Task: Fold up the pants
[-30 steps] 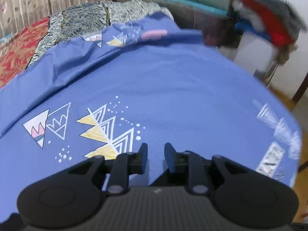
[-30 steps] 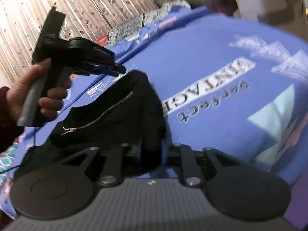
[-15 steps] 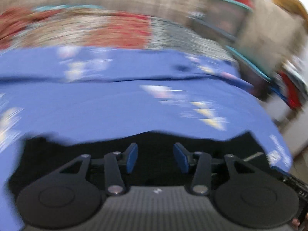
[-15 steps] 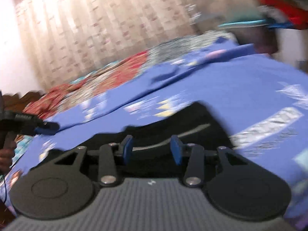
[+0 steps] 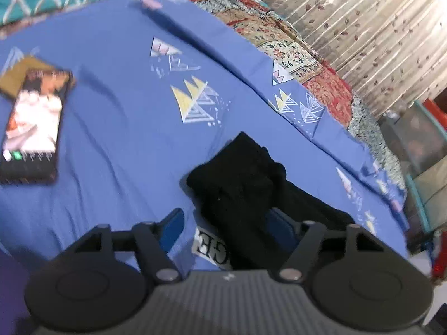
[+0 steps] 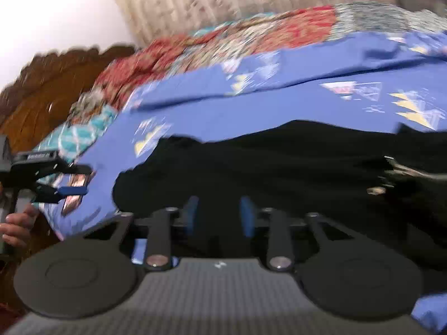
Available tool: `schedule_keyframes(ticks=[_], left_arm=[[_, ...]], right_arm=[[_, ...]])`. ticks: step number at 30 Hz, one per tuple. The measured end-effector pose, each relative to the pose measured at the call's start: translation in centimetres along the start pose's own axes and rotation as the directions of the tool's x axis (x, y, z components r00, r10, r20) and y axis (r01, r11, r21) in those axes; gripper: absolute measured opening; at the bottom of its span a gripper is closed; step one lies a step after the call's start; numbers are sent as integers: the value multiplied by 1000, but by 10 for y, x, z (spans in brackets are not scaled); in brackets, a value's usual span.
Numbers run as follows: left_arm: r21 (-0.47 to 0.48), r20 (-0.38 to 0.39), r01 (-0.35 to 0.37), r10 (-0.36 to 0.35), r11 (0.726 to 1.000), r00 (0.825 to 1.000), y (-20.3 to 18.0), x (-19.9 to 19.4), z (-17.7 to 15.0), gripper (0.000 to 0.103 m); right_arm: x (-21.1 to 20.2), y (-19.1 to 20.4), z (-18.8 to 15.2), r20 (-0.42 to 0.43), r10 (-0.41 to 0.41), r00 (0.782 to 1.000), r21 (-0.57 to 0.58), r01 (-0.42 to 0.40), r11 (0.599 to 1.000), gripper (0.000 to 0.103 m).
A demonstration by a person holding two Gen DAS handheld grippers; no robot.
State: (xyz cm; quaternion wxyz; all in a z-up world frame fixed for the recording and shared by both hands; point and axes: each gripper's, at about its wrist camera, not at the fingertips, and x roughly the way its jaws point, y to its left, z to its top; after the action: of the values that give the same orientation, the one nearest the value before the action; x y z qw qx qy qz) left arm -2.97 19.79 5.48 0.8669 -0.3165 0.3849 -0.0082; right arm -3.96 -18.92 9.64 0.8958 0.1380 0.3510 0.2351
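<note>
Black pants [image 5: 245, 184] lie in a long strip on the blue bedsheet [image 5: 117, 128]. In the left wrist view one narrow end of them runs between the wide-open fingers of my left gripper [image 5: 226, 223], nearer the right finger. In the right wrist view the pants [image 6: 279, 167] spread across the middle, with a zipper [image 6: 396, 173] at the right. My right gripper [image 6: 219, 215] is open just above the black cloth and holds nothing. The left gripper [image 6: 75, 180] also shows at the far left there, held in a hand.
A phone [image 5: 30, 128] with a lit screen lies on the sheet at the left, on a brown pouch [image 5: 16, 75]. A patterned quilt [image 5: 293, 47] and a curtain [image 5: 377, 28] lie beyond. A wooden headboard [image 6: 42, 89] stands at the left.
My right gripper has let go of the pants and opened; they now lie stretched out on the sheet. My left gripper has swung round and opened wider over one end of them.
</note>
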Motion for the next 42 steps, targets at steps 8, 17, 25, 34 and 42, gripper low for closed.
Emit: schedule_keyframes(ticks=[8,17,25,34,42], left_arm=[[-99,-88,117,-125,988,988,16,57,-5,95],[-123,-38,65,-70,990,997,20,101,0,33],[292,81,184,-216,939,973,-65,48,-23,22],[785,-46,172,-220,596,974,-178,62,-130,45],[801,-87,208,-235,562,968,-173,38,-140,83]], right_arm=[[54,21,28,-93,68,993,94,-59,994,14],[166,-8,6,-305,161,939,541,31,841,0],[146,-14,-1,-227,215,950,618,-30,786,7],[32,-68,2,36,-29,999,661,-2,750,13],[5,-87,-16,124,-51,991,717,-55,694,69]])
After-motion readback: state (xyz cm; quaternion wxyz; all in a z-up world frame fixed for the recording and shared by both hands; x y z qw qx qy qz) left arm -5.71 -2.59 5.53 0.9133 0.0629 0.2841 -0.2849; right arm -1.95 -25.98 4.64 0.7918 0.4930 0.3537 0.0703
